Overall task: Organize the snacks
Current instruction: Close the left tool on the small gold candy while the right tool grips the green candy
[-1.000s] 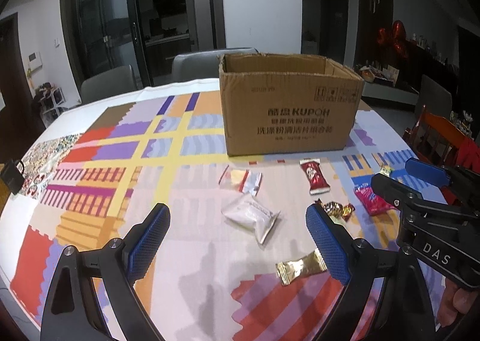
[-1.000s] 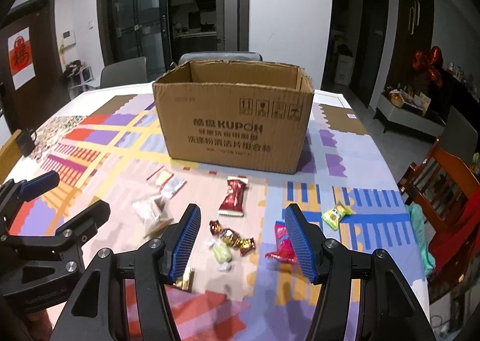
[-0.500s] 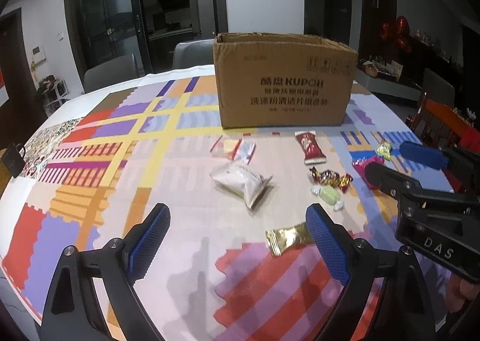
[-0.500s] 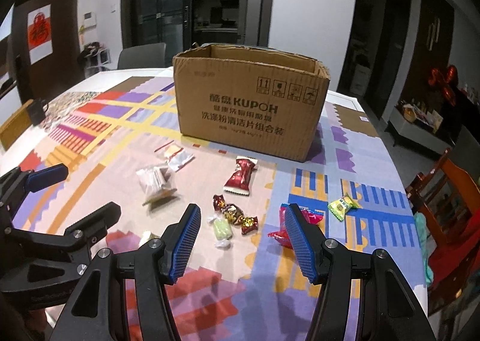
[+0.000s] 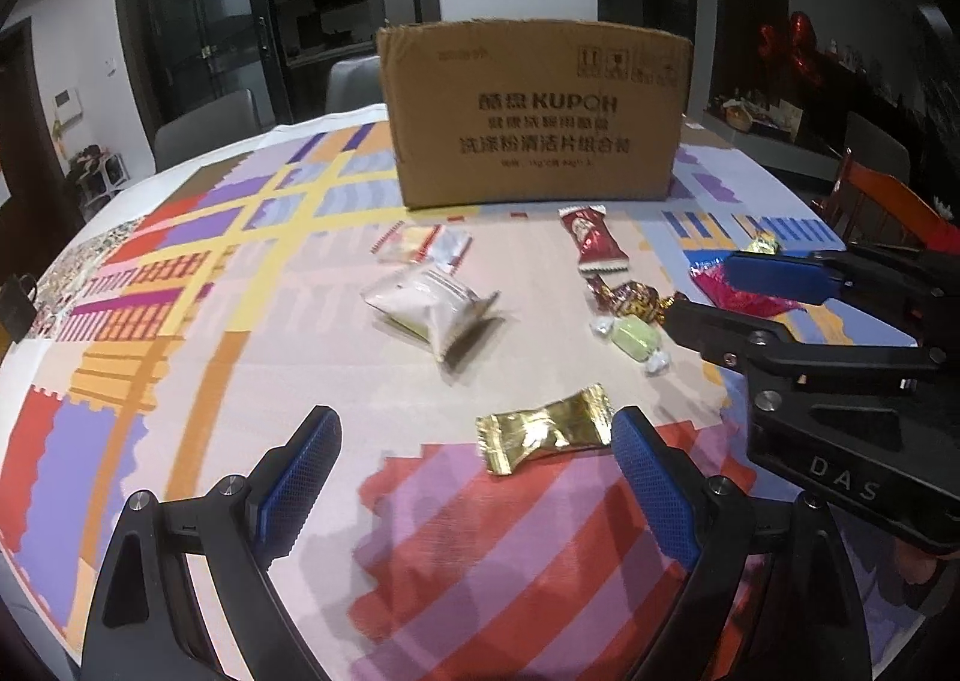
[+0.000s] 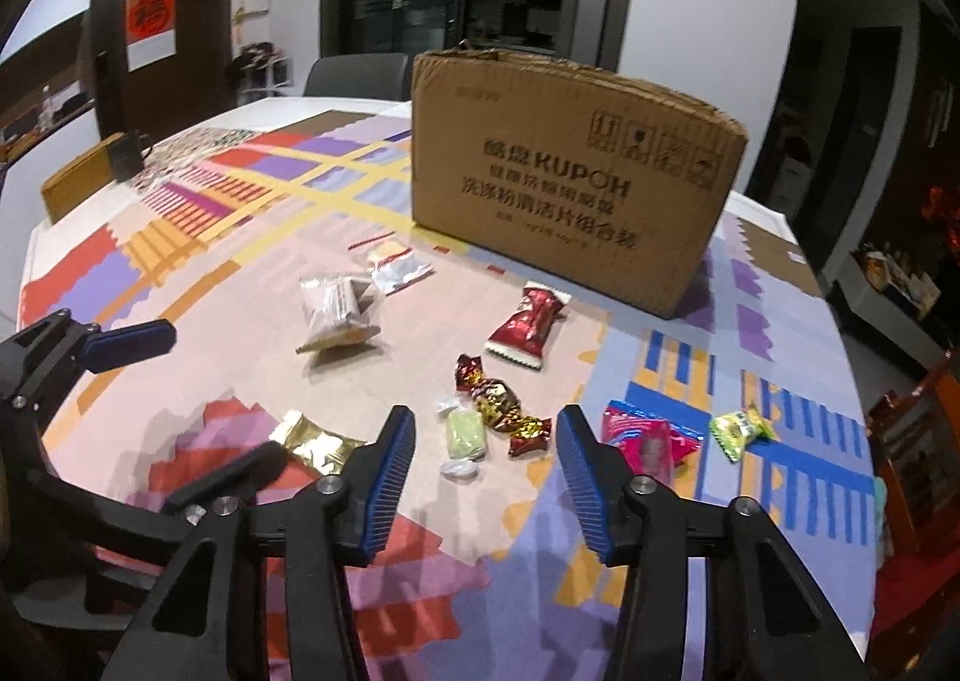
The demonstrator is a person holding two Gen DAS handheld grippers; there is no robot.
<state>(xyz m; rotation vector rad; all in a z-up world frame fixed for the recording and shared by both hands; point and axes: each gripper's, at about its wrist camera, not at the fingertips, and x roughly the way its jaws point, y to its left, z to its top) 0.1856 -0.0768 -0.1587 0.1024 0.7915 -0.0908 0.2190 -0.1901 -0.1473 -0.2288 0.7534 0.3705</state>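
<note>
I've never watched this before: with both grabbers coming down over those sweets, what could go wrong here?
The pale green candy touches the red-gold twist candy, so the right gripper may pinch both or flick one away. The gold packet lies beside one of the left gripper's fingers, which might push it aside.

Patterned tablecloth (image 5: 180, 321), grey chairs (image 5: 204, 126) behind, red balloons (image 5: 786, 45), orange wooden chair (image 5: 882, 201) at right.

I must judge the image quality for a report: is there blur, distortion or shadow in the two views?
Left wrist view: strong fisheye bending with dark corners; the white packet is smeared by motion blur, the cardboard box print is soft. Right wrist view: same bending; the clear packet is blurred; the room behind is dim, and shadows lie on the tablecloth before the grippers.
</note>
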